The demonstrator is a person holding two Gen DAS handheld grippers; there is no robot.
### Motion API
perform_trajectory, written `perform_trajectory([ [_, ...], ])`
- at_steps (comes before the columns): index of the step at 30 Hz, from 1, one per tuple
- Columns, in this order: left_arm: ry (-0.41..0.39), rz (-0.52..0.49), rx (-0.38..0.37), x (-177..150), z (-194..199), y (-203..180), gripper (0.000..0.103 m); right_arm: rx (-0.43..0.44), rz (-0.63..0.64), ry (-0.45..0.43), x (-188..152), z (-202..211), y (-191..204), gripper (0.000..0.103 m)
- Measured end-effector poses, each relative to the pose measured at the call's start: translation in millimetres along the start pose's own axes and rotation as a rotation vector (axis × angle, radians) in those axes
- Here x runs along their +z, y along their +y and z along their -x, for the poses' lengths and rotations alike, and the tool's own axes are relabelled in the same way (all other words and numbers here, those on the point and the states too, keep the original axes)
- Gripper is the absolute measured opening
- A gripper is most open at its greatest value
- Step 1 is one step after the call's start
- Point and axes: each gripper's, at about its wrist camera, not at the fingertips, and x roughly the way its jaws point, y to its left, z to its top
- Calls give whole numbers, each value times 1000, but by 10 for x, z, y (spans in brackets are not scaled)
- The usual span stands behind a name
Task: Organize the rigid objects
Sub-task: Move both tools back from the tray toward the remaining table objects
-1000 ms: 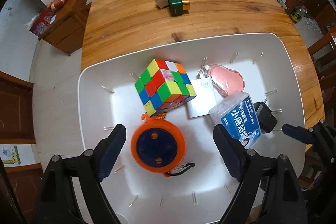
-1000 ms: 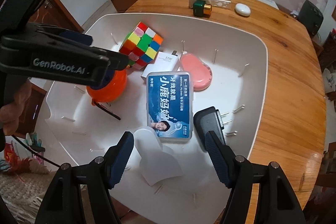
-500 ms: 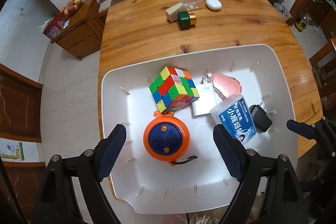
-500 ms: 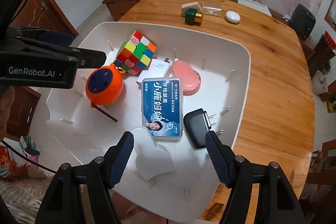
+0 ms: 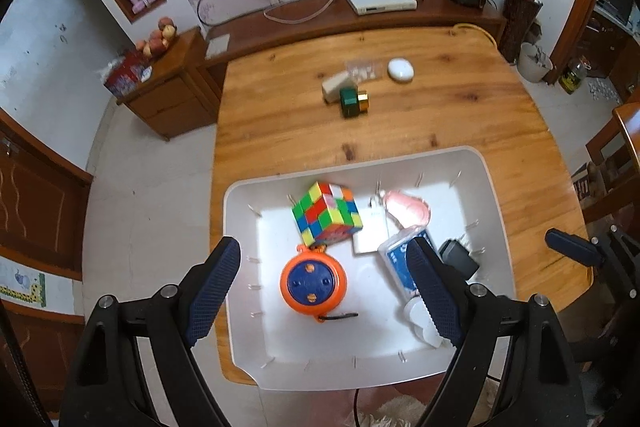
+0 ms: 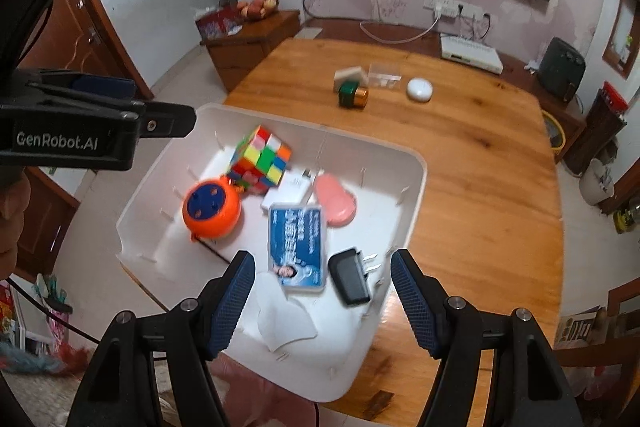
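A white tray [image 5: 280, 339] sits at the near end of the wooden table [image 5: 400, 131]. It holds a colour cube [image 5: 326, 213], an orange round reel with a blue face [image 5: 313, 283], a white charger [image 5: 370, 239], a pink oval piece [image 5: 406, 211], a blue-labelled clear box [image 6: 298, 245], a black plug adapter [image 6: 352, 277] and a white cup-like piece [image 6: 282, 315]. My left gripper [image 5: 323, 245] hangs open high above the reel, holding nothing. My right gripper [image 6: 323, 258] is open and empty above the blue box and the black adapter.
Further back on the table lie a green and gold cylinder [image 5: 354, 101], a beige block [image 5: 334, 87], a clear bag [image 5: 362, 69] and a white oval case [image 5: 400, 69]. A low wooden cabinet [image 5: 172, 95] stands off the table's left. The left gripper's arm [image 6: 100, 131] crosses the right wrist view's left side.
Both grippers have risen away from the tray, which now looks smaller, and more of the table and room shows. Nothing in the tray has moved. Both pairs of jaws keep the same width.
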Motion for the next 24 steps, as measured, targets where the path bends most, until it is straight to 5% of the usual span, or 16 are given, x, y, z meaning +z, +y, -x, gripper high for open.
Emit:
perform_trajectory([
  [12,-70,4,43,456,283,150,87,-51,-45,-96,398,336,-334,71],
  [24,-62,-77,34,1072,-18,295,87,-139,-101,-122,914,275,-656,71],
])
